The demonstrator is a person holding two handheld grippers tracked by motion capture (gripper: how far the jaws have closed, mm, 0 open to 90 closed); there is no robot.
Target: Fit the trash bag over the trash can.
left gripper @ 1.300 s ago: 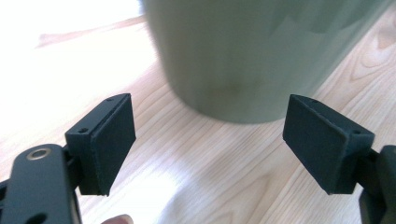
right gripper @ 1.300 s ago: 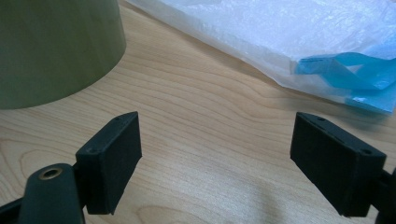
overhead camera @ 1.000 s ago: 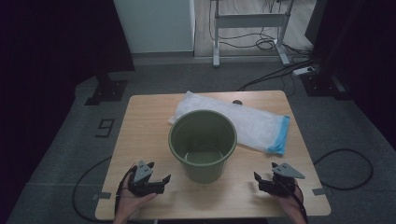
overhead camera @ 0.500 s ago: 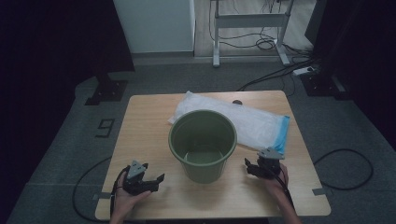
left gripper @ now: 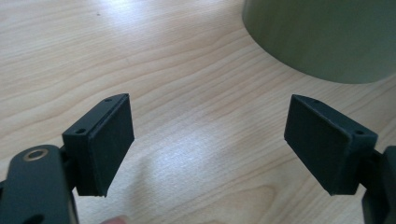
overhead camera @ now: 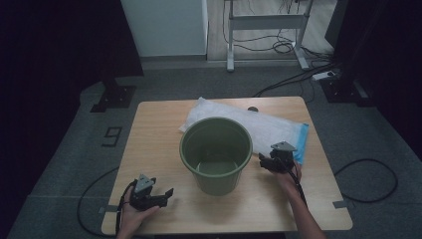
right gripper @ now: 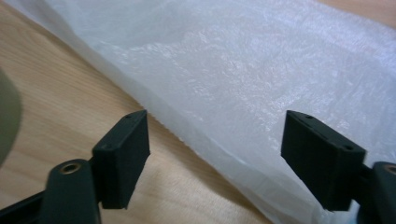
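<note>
Where the table [overhead camera: 149,129] edge runs nearest the camera, left of the bucket [overhead camera: 216,153] and well short of it: the left hand [overhead camera: 130,213], wrapped round the back of the left gripper [overhead camera: 164,195], forearm entering from the bottom edge. Held low over the wood, nose aimed rightward at the bucket's base, grey plate on top, cable looping off the table edge behind. In the left gripper view, jaws spread wide with bare wood between the pads [left gripper: 112,140], nothing pinched; bucket wall [left gripper: 322,37] curving across the upper right, well apart from the tips.

Farther in, just right of the bucket, level with its rim: the right hand [overhead camera: 288,177], arm stretched forward from the bottom, wrist fairly straight, right gripper [overhead camera: 263,162] angled up and left with its tips close to the bucket's side; contact not clear. Jaws wide apart though just now closing a little, nothing between them. In the right gripper view, pads [right gripper: 126,154] hanging over the near edge of the bag [right gripper: 261,79], not gripping it, with a sliver of bucket [right gripper: 7,121] at the far left.

Behind the bucket and to its right: the bag [overhead camera: 268,127], flat on the table, white with a blue end, its near edge partly hidden by the bucket.
</note>
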